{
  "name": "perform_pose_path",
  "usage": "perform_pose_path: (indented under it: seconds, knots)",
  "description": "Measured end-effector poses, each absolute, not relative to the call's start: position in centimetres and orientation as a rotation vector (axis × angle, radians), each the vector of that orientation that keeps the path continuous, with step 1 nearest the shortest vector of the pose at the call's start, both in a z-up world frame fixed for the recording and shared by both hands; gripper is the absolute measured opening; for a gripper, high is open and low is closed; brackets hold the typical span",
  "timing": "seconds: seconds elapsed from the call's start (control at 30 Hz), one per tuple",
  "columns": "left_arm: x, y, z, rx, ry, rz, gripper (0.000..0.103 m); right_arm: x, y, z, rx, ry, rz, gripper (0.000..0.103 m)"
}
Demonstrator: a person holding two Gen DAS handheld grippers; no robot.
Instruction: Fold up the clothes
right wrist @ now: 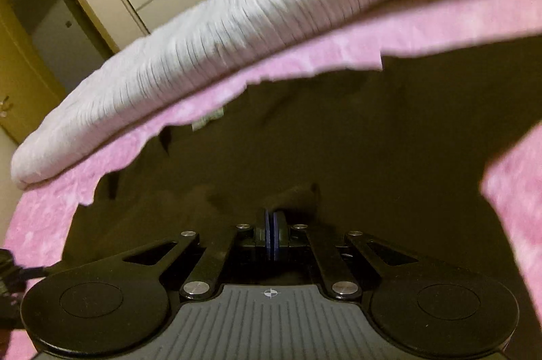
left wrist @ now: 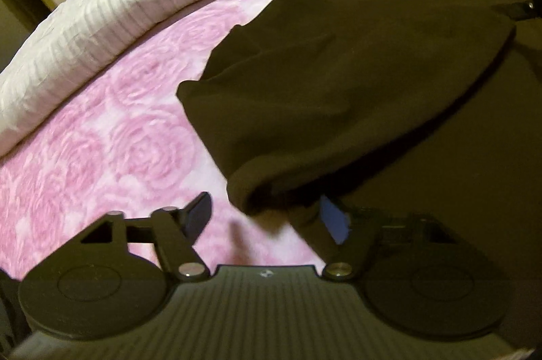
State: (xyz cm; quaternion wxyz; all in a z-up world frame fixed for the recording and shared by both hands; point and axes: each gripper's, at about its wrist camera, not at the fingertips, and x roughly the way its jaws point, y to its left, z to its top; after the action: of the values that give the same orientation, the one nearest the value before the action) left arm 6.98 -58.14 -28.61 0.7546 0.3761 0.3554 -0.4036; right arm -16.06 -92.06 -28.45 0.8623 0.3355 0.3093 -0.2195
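1. Black shirt (left wrist: 355, 72) lies on the pink bedspread (left wrist: 101, 156), one side folded over; that loose fold could slide open.
2. Left gripper (left wrist: 267, 217) is spread, holding nothing, beside the rolled edge.
3. Right gripper (right wrist: 272, 224) pinches shirt cloth; a thin pinch may slip.

The light is warm and yellow and a bit dim. The dark shirt (left wrist: 355, 82) looks almost black, so its folds are hard to see. The white blanket (right wrist: 203, 55) at the far side is smeared with blur in the right wrist view. Both pictures bend round at the edges. A soft shadow lies on the pink bed cover (left wrist: 101, 139).
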Motion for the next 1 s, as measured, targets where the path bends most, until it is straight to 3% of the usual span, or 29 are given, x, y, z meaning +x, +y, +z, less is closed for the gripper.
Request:
perform_pose_path:
  seconds: [0.03, 0.1, 0.2, 0.33, 0.47, 0.57, 0.63, 0.77, 0.87, 1.0]
  knots:
    - [7.2, -58.2, -28.6, 0.797, 0.786, -0.885, 0.053, -16.3, -92.3, -28.9, 0.735, 0.66, -0.443, 0.001]
    - [7.4, -58.1, -28.3, 0.745, 0.805, -0.884, 0.052, -16.7, -92.7, -29.4, 0.802, 0.668, -0.424, 0.003]
    - [7.6, -57.8, -27.9, 0.666, 0.831, -0.868, 0.052, -16.9, -93.4, -30.2, 0.906, 0.669, -0.449, 0.018]
    - [7.7, -57.3, -27.8, 0.589, 0.856, -0.858, 0.059, -17.1, -94.0, -30.8, 1.021, 0.614, -0.458, 0.038]
    - [7.6, -57.0, -28.3, 0.557, 0.886, -0.837, 0.061, -17.6, -94.5, -31.5, 1.125, 0.577, -0.501, 0.039]
    - [7.4, -56.9, -28.8, 0.562, 0.896, -0.801, 0.061, -17.5, -95.0, -31.6, 1.173, 0.587, -0.548, 0.035]
    - [7.5, -56.9, -28.8, 0.544, 0.907, -0.787, 0.061, -17.4, -95.4, -31.5, 1.202, 0.597, -0.58, 0.006]
    - [7.7, -56.9, -28.3, 0.508, 0.874, -0.778, 0.061, -15.6, -95.7, -26.2, 1.088, 0.468, -0.417, 0.003]
    - [7.7, -57.3, -28.4, 0.489, 0.863, -0.777, 0.059, -16.3, -95.5, -20.0, 0.917, 0.225, -0.251, 0.002]
    - [7.2, -58.0, -29.4, 0.545, 0.861, -0.761, 0.049, -18.5, -96.9, -22.3, 0.893, 0.285, -0.415, 0.002]
